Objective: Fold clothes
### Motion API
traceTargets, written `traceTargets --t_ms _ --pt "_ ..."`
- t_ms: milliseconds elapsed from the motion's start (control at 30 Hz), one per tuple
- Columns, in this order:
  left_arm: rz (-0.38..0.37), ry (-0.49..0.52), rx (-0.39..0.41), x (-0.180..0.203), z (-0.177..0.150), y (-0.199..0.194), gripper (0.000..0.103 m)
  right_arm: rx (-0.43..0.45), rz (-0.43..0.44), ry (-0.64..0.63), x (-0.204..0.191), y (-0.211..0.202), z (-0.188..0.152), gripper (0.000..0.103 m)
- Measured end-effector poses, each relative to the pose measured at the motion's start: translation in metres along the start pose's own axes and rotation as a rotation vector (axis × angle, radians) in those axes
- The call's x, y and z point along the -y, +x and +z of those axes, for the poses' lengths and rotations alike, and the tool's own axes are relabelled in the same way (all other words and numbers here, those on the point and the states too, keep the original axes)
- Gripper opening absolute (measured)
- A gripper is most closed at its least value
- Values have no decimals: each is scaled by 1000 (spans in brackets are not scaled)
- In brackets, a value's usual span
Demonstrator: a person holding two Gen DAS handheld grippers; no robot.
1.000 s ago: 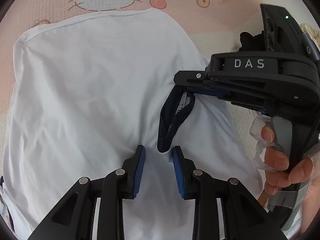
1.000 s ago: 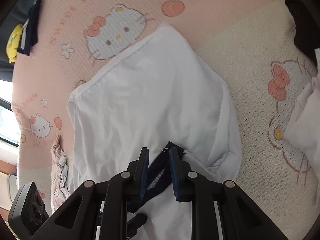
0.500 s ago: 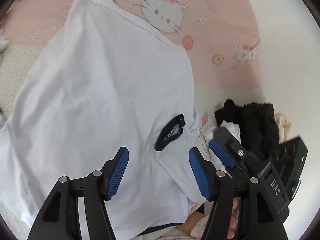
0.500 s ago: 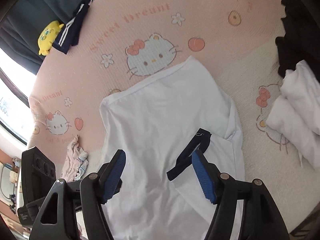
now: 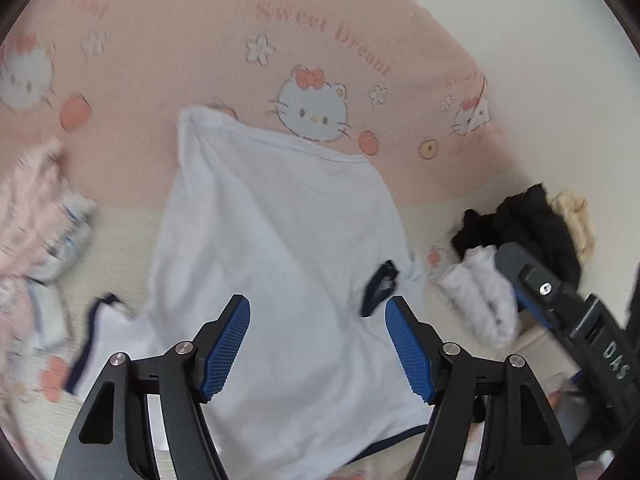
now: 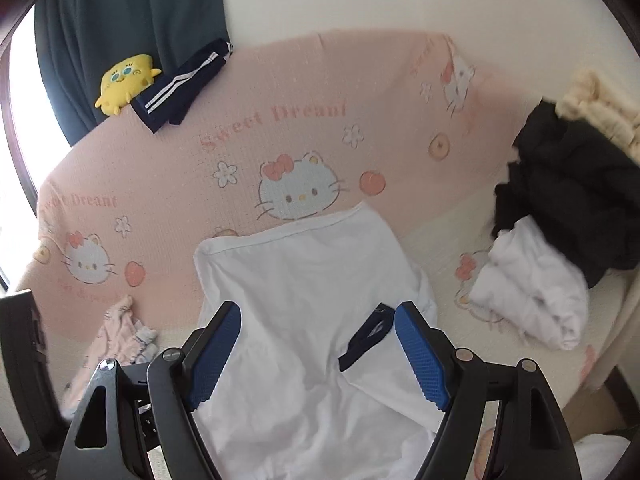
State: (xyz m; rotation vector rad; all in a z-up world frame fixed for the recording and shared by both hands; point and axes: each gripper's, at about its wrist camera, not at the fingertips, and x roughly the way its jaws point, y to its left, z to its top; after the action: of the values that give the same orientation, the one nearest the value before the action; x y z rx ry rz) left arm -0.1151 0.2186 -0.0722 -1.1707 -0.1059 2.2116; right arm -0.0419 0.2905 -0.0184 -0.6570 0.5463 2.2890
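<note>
A white T-shirt (image 5: pixel 280 240) (image 6: pixel 304 280) lies spread on the pink cat-print bed cover (image 5: pixel 200 60) (image 6: pixel 180 176). A navy-trimmed fold (image 5: pixel 378 286) (image 6: pixel 366 334) rests on its right side. My left gripper (image 5: pixel 316 308) hangs above the shirt, its jaws still opening, with nothing between the blue pads. My right gripper (image 6: pixel 318 308) is also raised over the shirt, jaws opening wide and empty. The right gripper's black body (image 5: pixel 592 344) shows at the right edge of the left wrist view.
Black garments (image 6: pixel 568 184), folded white clothes (image 6: pixel 532 292) and cream fabric (image 6: pixel 592 96) are piled at the right. A pink patterned garment (image 6: pixel 116 336) lies left. A yellow plush toy (image 6: pixel 124 80) and navy striped shorts (image 6: pixel 180 84) sit by the dark curtain (image 6: pixel 120 20).
Both grippers opened, letting go of the shirt's navy-trimmed fold, then rose and drew back. The fold now lies flat on the shirt and more of the bed is in view.
</note>
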Motion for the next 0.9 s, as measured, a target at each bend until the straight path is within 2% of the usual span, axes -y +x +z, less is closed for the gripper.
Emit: traceTargets --t_ms 67,200,300,467,733,900 --pt "59 44 3 2 -3 -7 69 3 -36 -28 -11 -7 -8 79" --pt "136 140 -31 3 -8 -13 69 -74 -50 -61 -31 -7 -26 79" --pt "160 183 -39 -2 -15 -23 69 -115 -42 -56 -38 -10 -37 79" --pt "166 154 -42 -21 -23 -41 69 -164 18 26 -32 -19 -52 79" --pt "155 73 -27 -44 -20 -68 69 -222 73 56 -34 -21 -67 79" --pt "181 65 -35 -63 -21 -78 69 -252 98 -5 -56 -17 -75 79"
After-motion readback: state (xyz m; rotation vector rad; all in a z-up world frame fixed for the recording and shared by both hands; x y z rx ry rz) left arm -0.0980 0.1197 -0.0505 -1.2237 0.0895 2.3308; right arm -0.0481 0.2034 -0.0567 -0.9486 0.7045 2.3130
